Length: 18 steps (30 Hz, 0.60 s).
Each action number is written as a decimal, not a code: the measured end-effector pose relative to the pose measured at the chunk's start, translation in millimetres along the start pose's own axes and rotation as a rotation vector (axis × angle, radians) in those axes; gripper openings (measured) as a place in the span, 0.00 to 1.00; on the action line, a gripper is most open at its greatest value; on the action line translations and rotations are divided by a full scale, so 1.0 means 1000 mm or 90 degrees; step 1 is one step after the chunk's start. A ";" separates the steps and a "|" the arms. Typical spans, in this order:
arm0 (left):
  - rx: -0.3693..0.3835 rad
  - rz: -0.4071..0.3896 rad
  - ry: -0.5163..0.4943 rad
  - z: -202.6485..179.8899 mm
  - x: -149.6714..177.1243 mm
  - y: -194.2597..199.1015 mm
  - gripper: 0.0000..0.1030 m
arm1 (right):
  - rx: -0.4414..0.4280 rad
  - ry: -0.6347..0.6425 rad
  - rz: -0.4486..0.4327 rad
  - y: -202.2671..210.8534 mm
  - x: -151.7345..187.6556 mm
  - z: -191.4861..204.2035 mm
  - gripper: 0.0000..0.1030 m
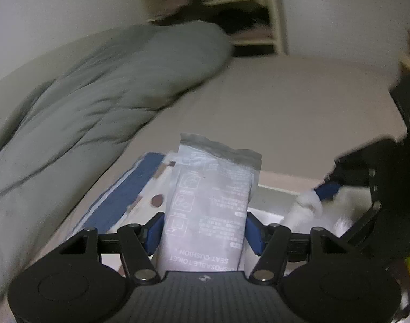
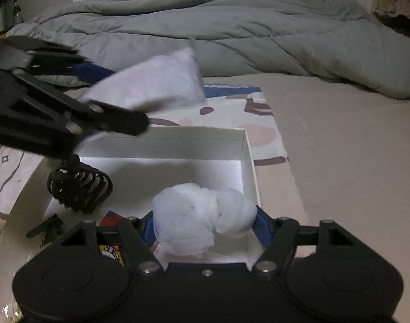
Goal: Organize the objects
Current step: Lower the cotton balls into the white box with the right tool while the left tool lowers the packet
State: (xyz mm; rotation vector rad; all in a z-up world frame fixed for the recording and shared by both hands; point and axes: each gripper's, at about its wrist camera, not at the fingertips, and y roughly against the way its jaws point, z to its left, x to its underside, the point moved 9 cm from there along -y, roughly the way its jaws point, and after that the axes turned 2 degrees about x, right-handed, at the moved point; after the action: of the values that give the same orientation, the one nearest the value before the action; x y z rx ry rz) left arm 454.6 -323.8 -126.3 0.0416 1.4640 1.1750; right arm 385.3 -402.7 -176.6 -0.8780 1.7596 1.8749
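Setting: you work over a bed point(image 2: 339, 140) with a beige sheet; a grey quilt point(image 2: 231, 35) lies bunched along its far side, and a patterned cloth point(image 2: 231, 107) is spread under a shallow white box point(image 2: 248, 161).
Left gripper point(image 1: 203, 228): its blue pads are clamped on a flat packet point(image 1: 210, 202) printed "disposable toilet seat cushion"; you hold it in the air above the cloth and the box's far edge, not yet inside.
Right gripper point(image 2: 205, 228): its pads are pressed against a white cloth bundle point(image 2: 202, 220), knotted and soft, which sits low over the near right corner of the box; whether it touches the floor of the box, you cannot tell.
Done so far, as a judgement: some things already lie in the box, namely a black claw hair clip point(image 2: 78, 188) at its left side, a small dark green item point(image 2: 45, 228) near the left wall, and a colourful printed card or packet point(image 2: 110, 250), half hidden behind your right gripper.
Left to do, as a judgement: release the bundle in the box, then bring the packet down into the free middle space.
Count: one box, one packet, one cloth bundle, one hair clip, one green item, one printed card, two grippers.
Uncertain: the left view is blurred, so anything more on the bed is unreadable.
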 end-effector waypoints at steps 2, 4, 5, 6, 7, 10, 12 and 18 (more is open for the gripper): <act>0.015 0.007 -0.053 -0.005 0.000 -0.013 0.61 | -0.005 -0.001 0.003 -0.004 0.001 0.000 0.68; 0.030 0.012 -0.103 -0.009 0.004 -0.023 0.61 | -0.007 0.006 0.006 -0.008 0.002 0.001 0.68; 0.040 0.018 -0.120 -0.011 0.006 -0.028 0.61 | -0.008 0.015 0.002 -0.009 0.002 0.001 0.68; 0.053 0.025 -0.134 -0.012 0.009 -0.032 0.60 | -0.008 0.025 0.000 -0.009 0.002 0.002 0.68; 0.070 0.035 -0.150 -0.014 0.013 -0.036 0.60 | -0.008 0.030 -0.001 -0.010 0.002 0.002 0.68; 0.112 0.057 -0.191 -0.022 0.021 -0.045 0.60 | -0.015 0.038 -0.003 -0.013 0.002 0.003 0.68; 0.126 0.059 -0.192 -0.023 0.023 -0.049 0.61 | -0.025 0.050 0.006 -0.014 0.003 0.006 0.68; 0.098 0.050 -0.166 -0.014 0.025 -0.051 0.93 | -0.052 0.066 0.031 -0.017 0.008 0.013 0.79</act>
State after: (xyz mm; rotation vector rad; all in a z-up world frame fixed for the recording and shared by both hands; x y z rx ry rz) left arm 466.1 -341.5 -181.3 0.3485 1.3265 1.0734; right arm 389.1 -389.2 -194.4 -0.9862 1.7904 1.9770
